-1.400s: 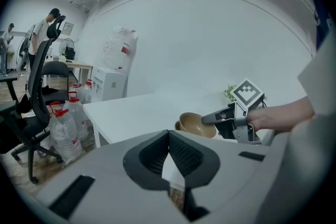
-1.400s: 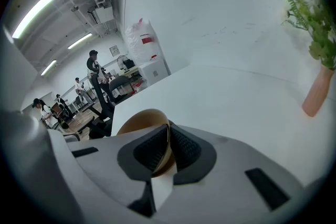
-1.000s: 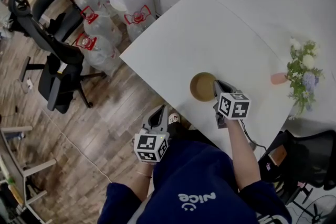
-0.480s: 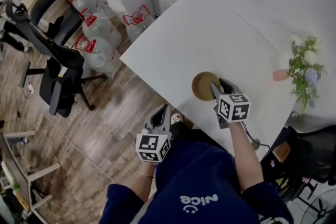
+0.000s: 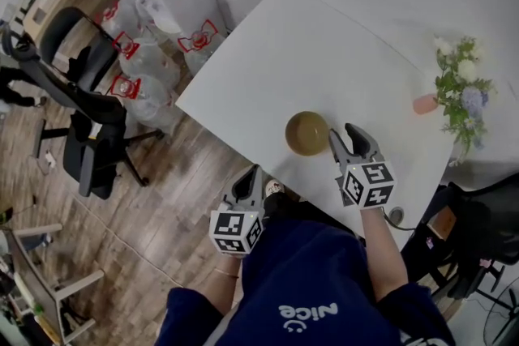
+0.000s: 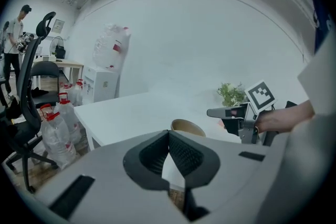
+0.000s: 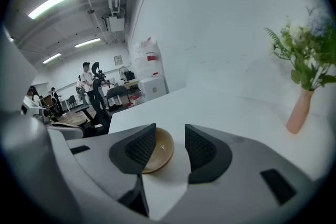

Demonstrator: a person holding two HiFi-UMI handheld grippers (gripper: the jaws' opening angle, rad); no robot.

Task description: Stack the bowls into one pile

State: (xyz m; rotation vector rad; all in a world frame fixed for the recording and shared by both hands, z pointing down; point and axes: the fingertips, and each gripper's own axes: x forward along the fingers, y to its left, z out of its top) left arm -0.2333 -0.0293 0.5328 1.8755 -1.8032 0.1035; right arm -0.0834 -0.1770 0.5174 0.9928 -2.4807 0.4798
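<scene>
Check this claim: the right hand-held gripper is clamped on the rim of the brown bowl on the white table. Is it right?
No. The right hand-held gripper is not clamped on the brown bowl: the right gripper view shows its jaws, which have just been opening, standing apart with nothing gripped. The bowl does sit on the white table.
</scene>
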